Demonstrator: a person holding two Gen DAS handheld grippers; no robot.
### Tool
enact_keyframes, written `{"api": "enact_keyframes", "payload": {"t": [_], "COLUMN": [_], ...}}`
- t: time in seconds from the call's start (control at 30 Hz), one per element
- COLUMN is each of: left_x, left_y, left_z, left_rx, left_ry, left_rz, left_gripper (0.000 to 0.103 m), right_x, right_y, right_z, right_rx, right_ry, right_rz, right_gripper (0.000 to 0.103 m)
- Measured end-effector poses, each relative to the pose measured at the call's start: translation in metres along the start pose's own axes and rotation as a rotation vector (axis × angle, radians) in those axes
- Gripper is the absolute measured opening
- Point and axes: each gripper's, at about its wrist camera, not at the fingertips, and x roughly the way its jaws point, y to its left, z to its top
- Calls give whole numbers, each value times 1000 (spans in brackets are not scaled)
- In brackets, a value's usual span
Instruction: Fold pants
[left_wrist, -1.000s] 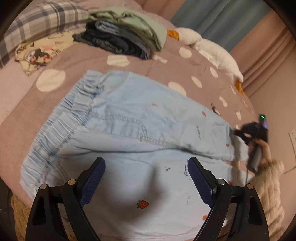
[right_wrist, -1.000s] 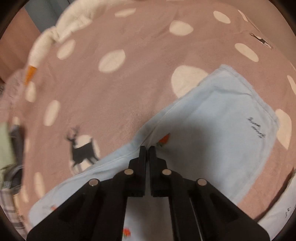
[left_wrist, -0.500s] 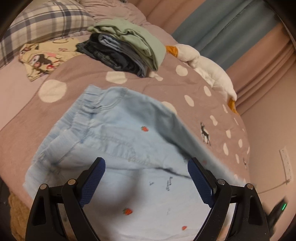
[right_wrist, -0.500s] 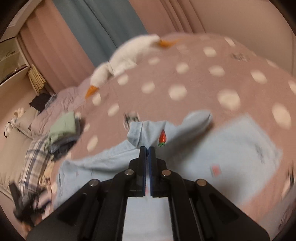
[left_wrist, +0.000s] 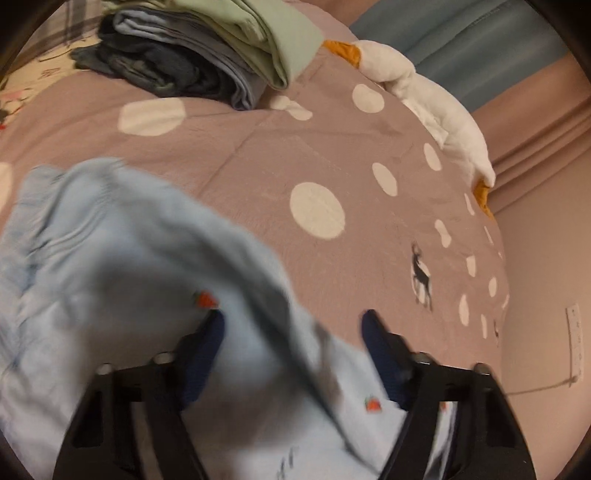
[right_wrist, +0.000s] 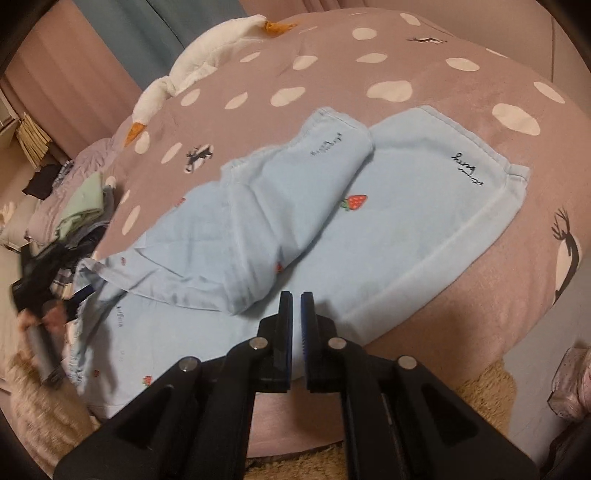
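At the far left of the right wrist view, a hand (right_wrist: 44, 314) holds the left hand-held gripper (right_wrist: 79, 293) at the waist end of the light blue pants (right_wrist: 406, 229), blurred there. In the left wrist view that left hand-held gripper (left_wrist: 291, 328) has its jaws closing, with a raised fold of the pants between its blue pads (left_wrist: 207, 343); blur hides whether the pads press the cloth. The pants lie spread on the bed's mauve dotted blanket (right_wrist: 332, 62), one leg flat and the other folded over it toward the middle. Behind them a stack of folded clothes (left_wrist: 207, 48) rests on the blanket, and a white plush goose (left_wrist: 436, 107) lies along the far edge. Lower right of centre, the right hand-held gripper (right_wrist: 296, 299) hovers just beside the near edge of the pants, its jaws opening a narrow gap with nothing between them.
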Motion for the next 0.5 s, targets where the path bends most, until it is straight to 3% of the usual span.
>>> {"api": "enact_keyframes", "payload": {"t": [0.03, 0.07, 0.1, 0.2, 0.27, 0.3, 0.33, 0.37, 0.43, 0.5], "left_x": [10, 18, 22, -2, -46, -66, -94, -120, -145, -146], "left_y": [1, 4, 9, 12, 13, 12, 10, 7, 10, 25], "left_z": [1, 0, -4, -21, -42, -51, -66, -86, -115, -133], "left_rx": [5, 3, -13, -8, -44, -68, -71, -34, 33, 29], "left_ry": [21, 55, 73, 6, -50, -76, -126, -172, -193, -142], "left_rz": [12, 29, 33, 10, -35, -90, -155, -176, -153, -138], "left_gripper": [27, 7, 7, 4, 2, 2, 2, 2, 2, 2], "right_x": [0, 1, 0, 1, 15, 27, 39, 47, 52, 46], "right_y": [3, 7, 10, 27, 42, 47, 47, 46, 44, 39], "right_z": [1, 2, 1, 5, 9, 10, 11, 11, 10, 14], "right_rx": [-9, -21, -33, -84, -135, -148, -144, -135, -131, -111], "right_ry": [0, -5, -6, -34, -30, -11, 4, 10, -7, -35], "right_rz": [-4, -16, -21, -11, -37, -71, -117, -168, -198, -167], "right_gripper": [24, 35, 55, 57, 54, 44, 21, 12, 10, 9]}}
